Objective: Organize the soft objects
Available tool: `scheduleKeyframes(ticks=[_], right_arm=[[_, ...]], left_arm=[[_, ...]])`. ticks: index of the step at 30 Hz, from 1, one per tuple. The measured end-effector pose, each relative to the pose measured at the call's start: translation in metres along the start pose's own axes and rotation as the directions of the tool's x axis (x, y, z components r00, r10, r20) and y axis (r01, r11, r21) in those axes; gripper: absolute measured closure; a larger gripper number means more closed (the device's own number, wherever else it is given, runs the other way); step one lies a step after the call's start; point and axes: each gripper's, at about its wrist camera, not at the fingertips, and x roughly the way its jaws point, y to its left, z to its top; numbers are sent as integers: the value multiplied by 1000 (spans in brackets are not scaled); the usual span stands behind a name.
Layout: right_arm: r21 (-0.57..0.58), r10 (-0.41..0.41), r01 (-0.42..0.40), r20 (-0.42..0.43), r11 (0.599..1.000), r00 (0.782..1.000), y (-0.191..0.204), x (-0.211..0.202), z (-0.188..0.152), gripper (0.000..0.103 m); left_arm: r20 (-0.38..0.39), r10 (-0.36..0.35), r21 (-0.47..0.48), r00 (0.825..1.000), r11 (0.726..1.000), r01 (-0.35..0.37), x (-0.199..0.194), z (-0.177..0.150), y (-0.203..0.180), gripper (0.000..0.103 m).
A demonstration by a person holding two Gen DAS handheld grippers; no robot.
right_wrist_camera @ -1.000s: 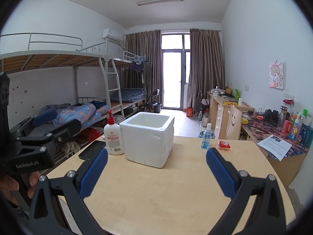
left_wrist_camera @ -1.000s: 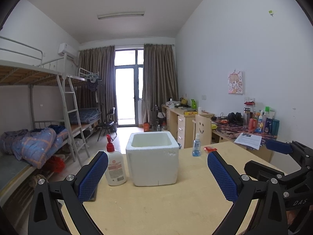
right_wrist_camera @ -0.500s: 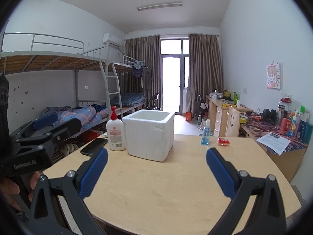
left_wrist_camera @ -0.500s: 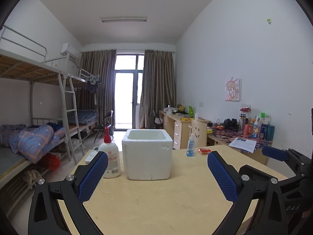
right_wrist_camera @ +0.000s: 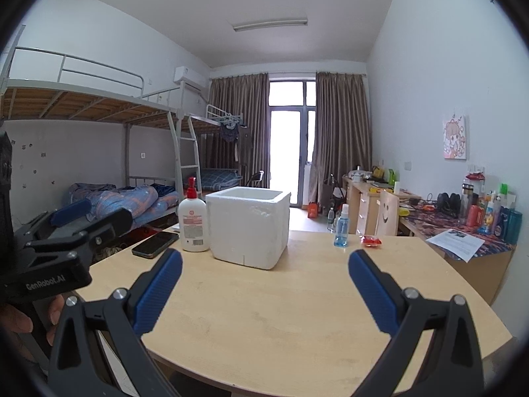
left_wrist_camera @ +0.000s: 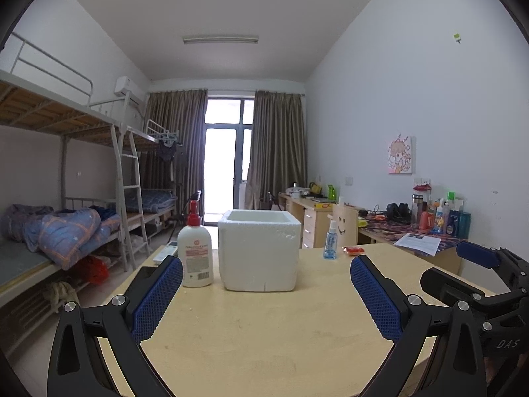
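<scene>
Left claw (left_wrist_camera: 266, 292) and right claw (right_wrist_camera: 264, 289) gape wide, empty, above light wooden table (right_wrist_camera: 297, 314); white square foam box (right_wrist_camera: 249, 226) ahead.

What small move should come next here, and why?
Probably reach the right gripper forward toward the small red packet beside the blue spray bottle. Both grippers are open and hold nothing, the packet looks like the only soft item on the table, and the white foam box stands open-topped nearby.
</scene>
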Motion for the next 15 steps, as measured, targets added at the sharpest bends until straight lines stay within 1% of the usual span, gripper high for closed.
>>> scheduleKeyframes(ticks=[3,5,10,15], right_arm=[[-6,10,-10,-11,1000,1000,2,2,-7,1],[-3,13,-13,-20,1000,1000,2,5,-12,1],[11,17,-16,-39,1000,999,0,11,-22,1],[22,11,-10,-46,1000,999,-2,11,-23,1]], left_arm=[[11,25,12,1000,1000,-25,-2,-9,1,1],[3,39,13,999,999,-39,-1,-14,1,1],[-17,42,18,999,999,-41,4,-18,2,1],[-22,39,25,999,999,-38,2,-18,-1,1]])
